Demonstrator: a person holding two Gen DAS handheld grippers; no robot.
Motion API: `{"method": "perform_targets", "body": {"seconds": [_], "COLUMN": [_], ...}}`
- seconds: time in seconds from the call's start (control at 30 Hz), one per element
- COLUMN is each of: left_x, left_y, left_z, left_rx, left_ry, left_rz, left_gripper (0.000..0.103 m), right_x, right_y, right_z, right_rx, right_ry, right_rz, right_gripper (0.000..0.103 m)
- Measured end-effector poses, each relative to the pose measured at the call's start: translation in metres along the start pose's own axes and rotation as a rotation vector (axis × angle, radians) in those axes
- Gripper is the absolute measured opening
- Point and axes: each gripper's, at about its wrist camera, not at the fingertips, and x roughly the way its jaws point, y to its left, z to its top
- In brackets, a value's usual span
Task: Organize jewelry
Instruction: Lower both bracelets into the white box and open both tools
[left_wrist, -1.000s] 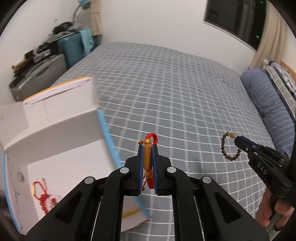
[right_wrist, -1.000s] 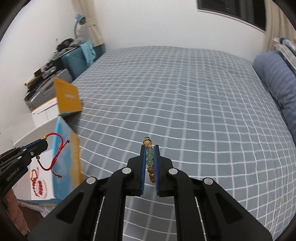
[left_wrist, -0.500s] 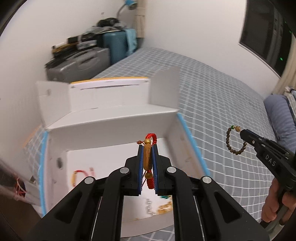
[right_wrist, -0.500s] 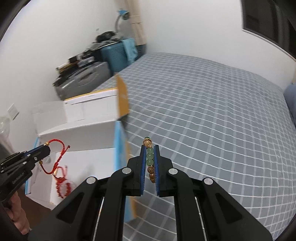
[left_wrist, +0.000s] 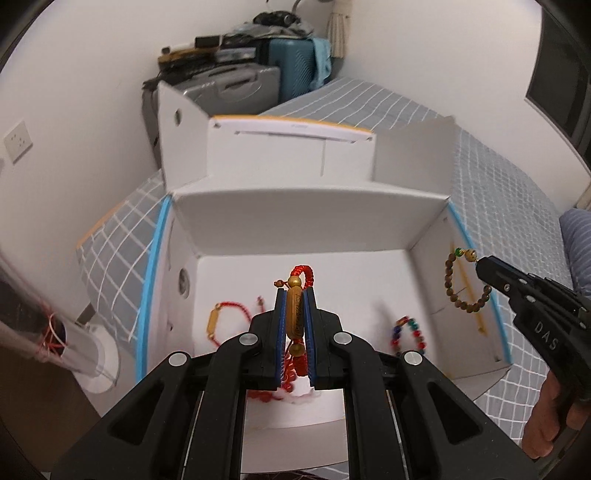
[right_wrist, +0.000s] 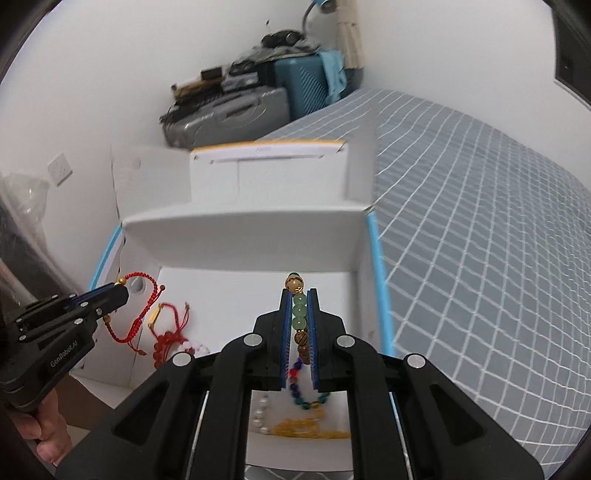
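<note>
My left gripper is shut on a red cord bracelet with a gold tube bead and holds it above the open white box. It also shows in the right wrist view, cord dangling. My right gripper is shut on a brown and green bead bracelet over the box's right part. In the left wrist view this gripper holds the bead loop by the right wall. Several bracelets lie inside: a red one with gold bar, a multicoloured one, yellow beads.
The box stands on a grey checked bed near its corner, with blue-edged walls and raised flaps. Suitcases and clutter stand against the wall behind. A clear plastic cylinder is at the left.
Both grippers have swung left from over the bed until they are above the box, each still holding its bracelet. The box interior has come into full view.
</note>
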Motion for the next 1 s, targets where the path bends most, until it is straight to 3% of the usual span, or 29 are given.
{"method": "perform_targets", "body": {"seconds": [0.5,0.83,0.9,0.93,0.97,1.0], "left_x": [0.045,0.05,0.047,0.044,0.041,0.038], "left_y": [0.017,0.018,0.018,0.019,0.019,0.019], "left_z": [-0.024,-0.026,-0.025,-0.025,-0.025,-0.025], "left_rx": [-0.014,-0.009,-0.012,-0.013,-0.012,-0.013], "left_ry": [0.119,0.129,0.122,0.118,0.112,0.103], "left_rz": [0.023,0.038,0.037,0.034,0.035,0.04], "left_gripper": [0.008,0.009,0.012,0.013,0.02,0.035], "right_x": [0.064,0.071,0.068,0.066,0.062,0.059], "right_y": [0.016,0.012,0.012,0.012,0.012,0.011], "right_z": [-0.028,-0.028,-0.028,-0.027,-0.027,-0.026], "right_rx": [-0.005,0.001,-0.002,-0.001,0.002,0.004], "right_ry": [0.175,0.195,0.186,0.179,0.167,0.156], "right_rz": [-0.016,-0.033,-0.042,-0.042,-0.045,-0.046], "right_gripper": [0.007,0.01,0.015,0.026,0.036,0.039]}}
